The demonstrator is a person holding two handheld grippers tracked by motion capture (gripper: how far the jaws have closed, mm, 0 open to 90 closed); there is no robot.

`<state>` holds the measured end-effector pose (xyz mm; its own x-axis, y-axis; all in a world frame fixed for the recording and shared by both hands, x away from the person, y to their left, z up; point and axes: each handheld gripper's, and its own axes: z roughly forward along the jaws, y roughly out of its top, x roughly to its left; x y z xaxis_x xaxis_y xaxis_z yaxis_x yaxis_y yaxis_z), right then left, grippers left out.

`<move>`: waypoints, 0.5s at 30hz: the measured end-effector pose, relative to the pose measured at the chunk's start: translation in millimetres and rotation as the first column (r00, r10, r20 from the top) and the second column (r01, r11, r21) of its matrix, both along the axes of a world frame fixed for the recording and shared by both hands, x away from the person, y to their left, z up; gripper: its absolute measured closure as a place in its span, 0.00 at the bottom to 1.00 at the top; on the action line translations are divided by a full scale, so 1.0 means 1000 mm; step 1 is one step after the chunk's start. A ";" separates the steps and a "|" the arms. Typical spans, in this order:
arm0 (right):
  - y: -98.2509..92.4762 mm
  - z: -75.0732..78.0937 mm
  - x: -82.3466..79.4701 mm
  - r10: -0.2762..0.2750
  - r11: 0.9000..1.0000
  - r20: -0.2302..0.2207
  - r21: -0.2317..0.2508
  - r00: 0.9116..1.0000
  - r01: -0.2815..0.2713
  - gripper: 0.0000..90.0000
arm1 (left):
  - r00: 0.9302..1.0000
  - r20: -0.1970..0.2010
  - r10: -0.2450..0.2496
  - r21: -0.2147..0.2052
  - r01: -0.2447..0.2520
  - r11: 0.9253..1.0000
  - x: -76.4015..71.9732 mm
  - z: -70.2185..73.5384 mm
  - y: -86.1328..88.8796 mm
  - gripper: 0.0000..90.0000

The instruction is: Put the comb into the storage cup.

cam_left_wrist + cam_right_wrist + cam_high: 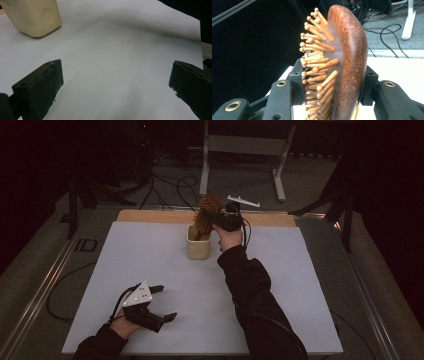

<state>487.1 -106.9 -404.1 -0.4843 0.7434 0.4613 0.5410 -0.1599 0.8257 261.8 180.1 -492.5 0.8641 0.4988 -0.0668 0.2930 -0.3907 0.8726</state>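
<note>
Right gripper (329, 100) fingers pinching wooden hairbrush (342, 57) head, handle end inside cream cup (198, 242) at table (150, 270) far centre. Lower straight, keep brush upright, avoid tipping cup. Left gripper (161, 302) fingers spread, empty, resting near front edge.

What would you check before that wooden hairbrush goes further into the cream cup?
1. Right claw clamped on the hairbrush head: ok, the jaws press on both sides in the right gripper view.
2. Brush handle inside the cream cup: ok, it seems to dip below the rim.
3. Cup upright on the white sheet: ok.
4. Handle reaching the cup's bottom: cannot tell, hidden by the wall.
5. Left claw clear of the cup: ok, open and resting near the front edge.
</note>
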 end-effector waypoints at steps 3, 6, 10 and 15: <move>0.000 -0.003 0.000 -0.001 1.000 -0.003 -0.003 1.000 0.001 0.58 | 1.000 -0.002 -0.001 -0.001 0.001 1.000 0.000 0.000 0.000 0.00; -0.002 -0.005 0.001 -0.004 1.000 -0.008 0.002 1.000 0.004 0.58 | 1.000 -0.007 -0.001 -0.002 0.001 1.000 0.000 -0.001 0.000 0.00; -0.006 -0.008 0.002 -0.003 1.000 -0.016 0.024 1.000 0.003 0.57 | 1.000 -0.008 -0.003 -0.002 0.003 1.000 0.001 -0.002 0.000 0.00; -0.010 -0.010 0.005 0.005 0.999 -0.024 0.033 1.000 -0.005 0.56 | 1.000 -0.017 -0.008 -0.003 0.008 1.000 0.001 -0.003 -0.001 0.00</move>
<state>491.9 -117.1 -414.0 -0.4763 0.7253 0.4971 0.5619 -0.1838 0.8065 262.6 178.6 -495.3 0.8670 0.4915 -0.0824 0.3042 -0.3910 0.8687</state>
